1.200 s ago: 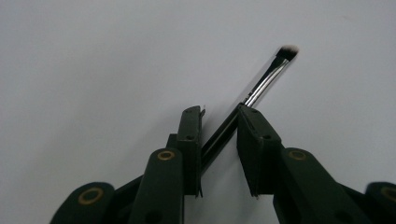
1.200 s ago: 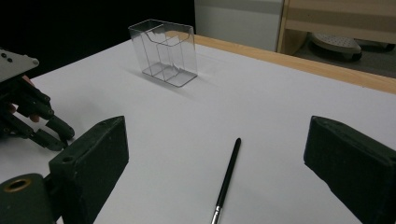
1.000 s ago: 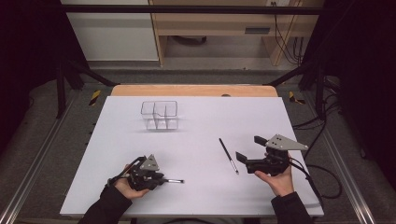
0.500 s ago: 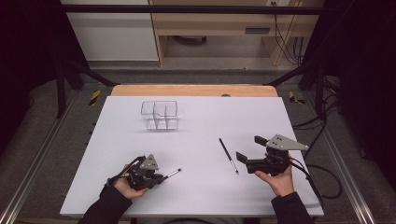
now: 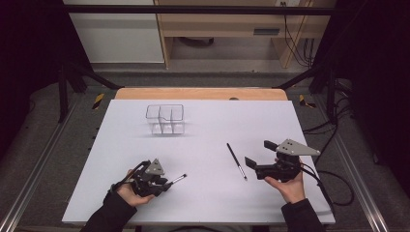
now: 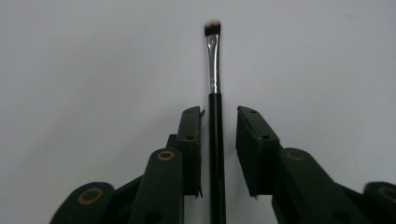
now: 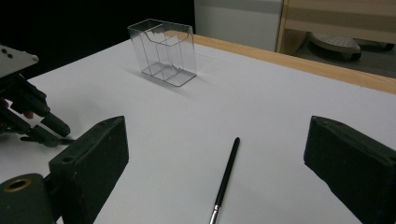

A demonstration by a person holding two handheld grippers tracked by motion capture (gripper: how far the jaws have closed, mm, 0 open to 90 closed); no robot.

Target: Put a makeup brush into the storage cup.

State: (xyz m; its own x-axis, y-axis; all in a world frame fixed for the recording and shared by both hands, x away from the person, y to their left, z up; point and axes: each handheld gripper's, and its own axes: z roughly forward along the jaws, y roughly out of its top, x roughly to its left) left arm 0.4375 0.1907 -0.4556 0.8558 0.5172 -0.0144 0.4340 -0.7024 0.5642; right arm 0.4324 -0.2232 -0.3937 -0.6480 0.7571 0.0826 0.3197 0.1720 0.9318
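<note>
My left gripper (image 5: 164, 182) rests low on the white board near its front left. A small makeup brush (image 6: 214, 70) with a black handle, silver ferrule and dark bristles lies between its jaws, tip (image 5: 180, 178) pointing away from it. The jaws have just been opening: the right pad (image 6: 252, 149) stands off the handle and the left pad lies close beside it. My right gripper (image 5: 258, 153) is held wide open at the front right, nothing between its fingers. A second thin black brush (image 5: 236, 161) (image 7: 226, 175) lies flat on the board just ahead of it.
A clear plastic organizer (image 5: 165, 118) (image 7: 163, 51) with several compartments stands upright toward the far left of the white board (image 5: 251, 121). A wooden edge (image 5: 203, 93) runs behind the board. Cables (image 5: 333, 188) trail off to the right. Metal rails flank both sides.
The brush in my left gripper swung from level to pointing up and to the right a second ago, and has stayed so since. Neither hand shifted.
</note>
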